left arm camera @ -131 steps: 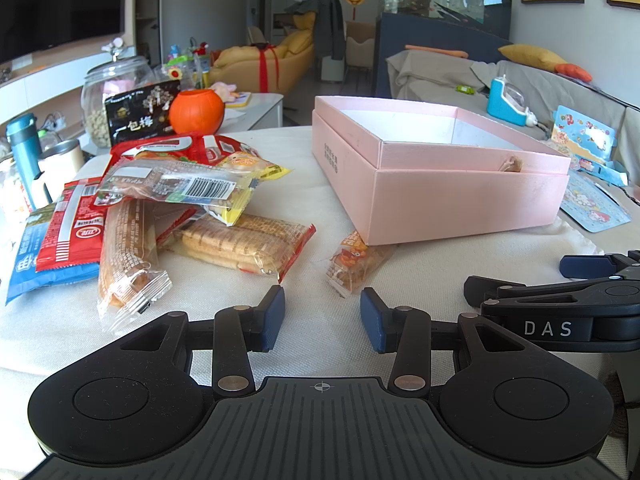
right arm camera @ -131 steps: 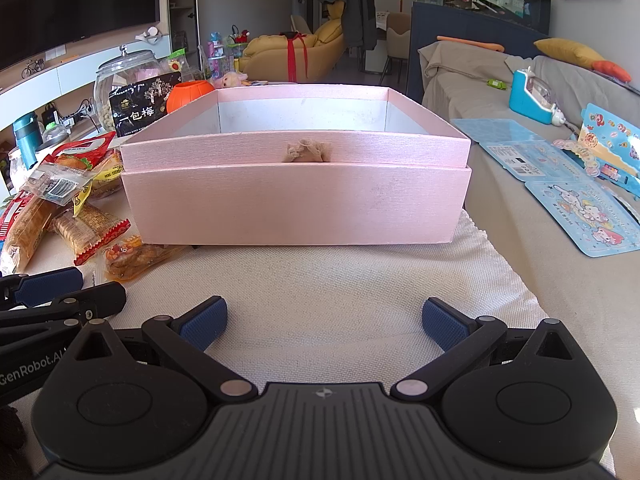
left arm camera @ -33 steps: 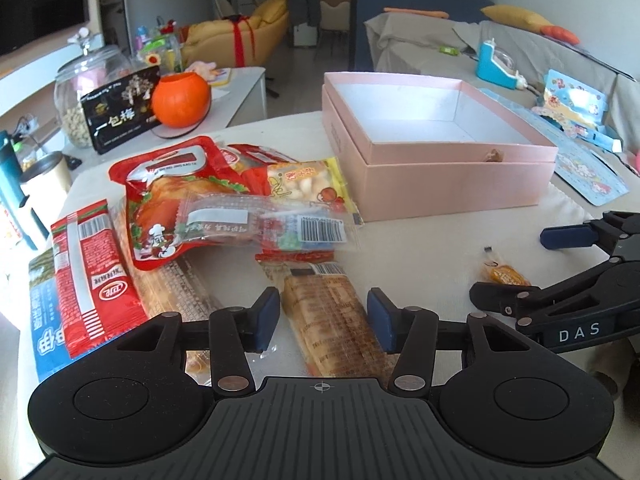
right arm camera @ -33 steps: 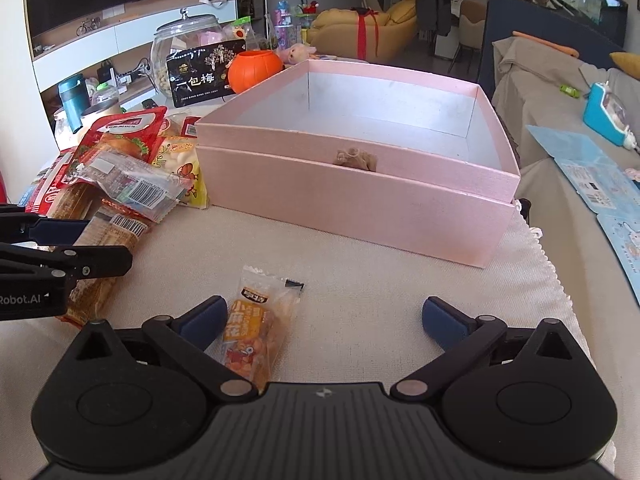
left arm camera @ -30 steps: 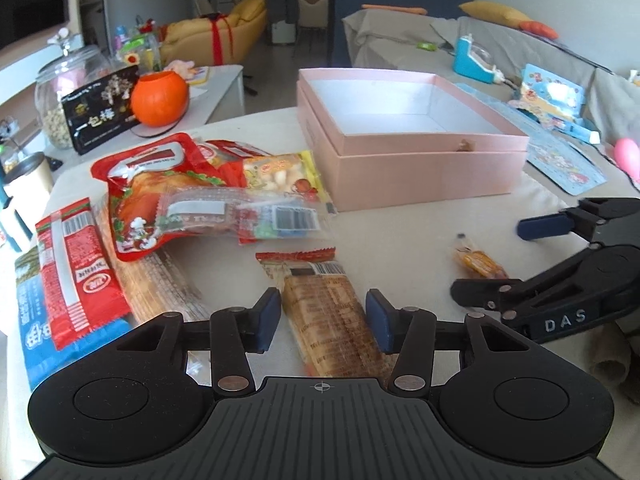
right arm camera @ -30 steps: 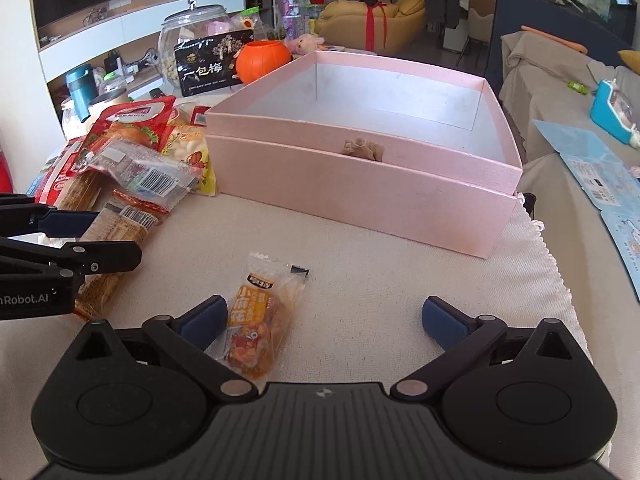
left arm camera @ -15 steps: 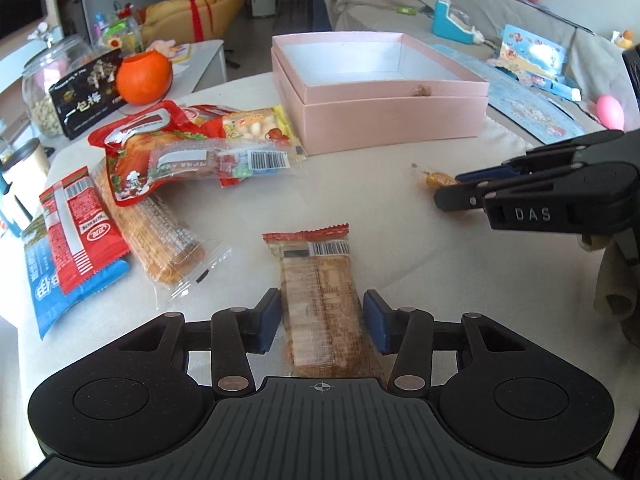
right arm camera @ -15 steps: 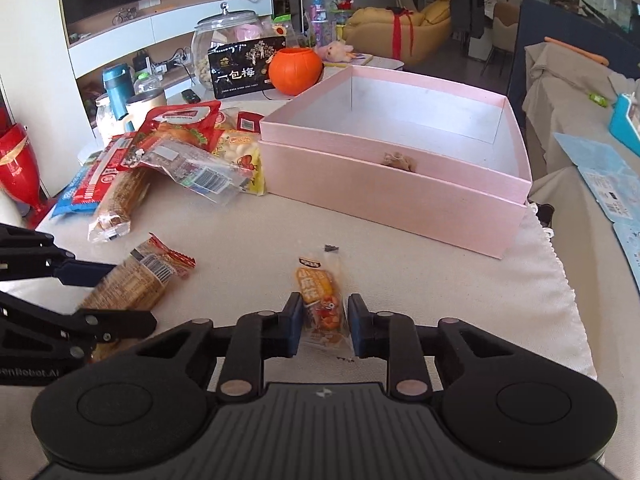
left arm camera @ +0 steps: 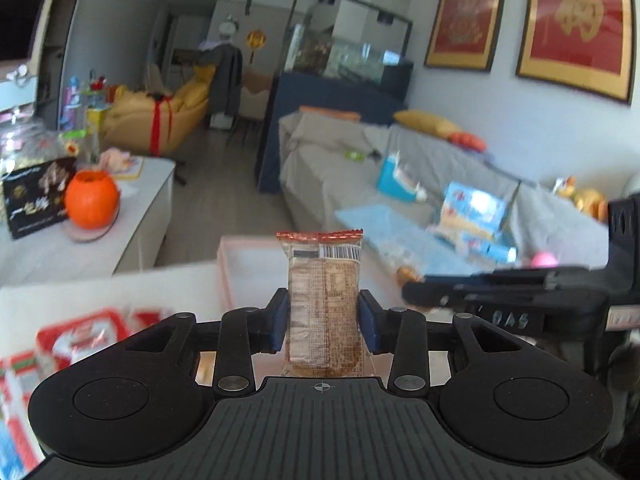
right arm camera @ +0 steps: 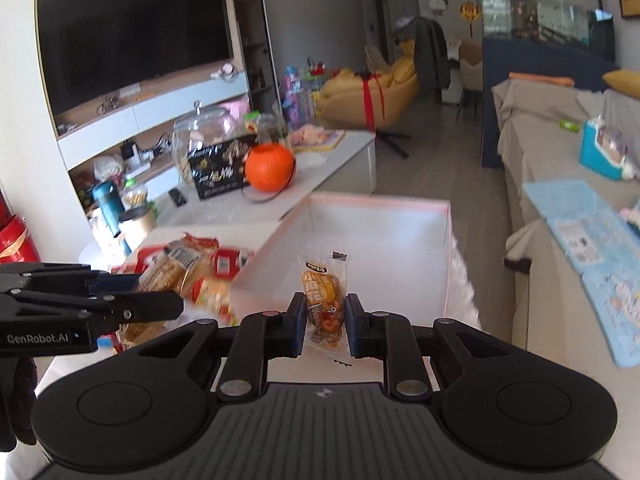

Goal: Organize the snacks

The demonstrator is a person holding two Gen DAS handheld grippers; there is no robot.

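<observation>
Both grippers carry snacks toward the pale pink cardboard box (right arm camera: 384, 240), which looks empty inside: the left gripper (left arm camera: 323, 320) pinches a long clear-wrapped brown biscuit bar (left arm camera: 322, 300), the right gripper (right arm camera: 323, 322) a small orange snack packet (right arm camera: 323, 296) hovering over the box. A heap of red wrapped packets (right arm camera: 192, 276) waits at nine o'clock; nothing blocks the box

Bright daylight fills both fisheye views; walls bow at the edges, backgrounds smear with motion blur, nearby gripper parts stay sharp
</observation>
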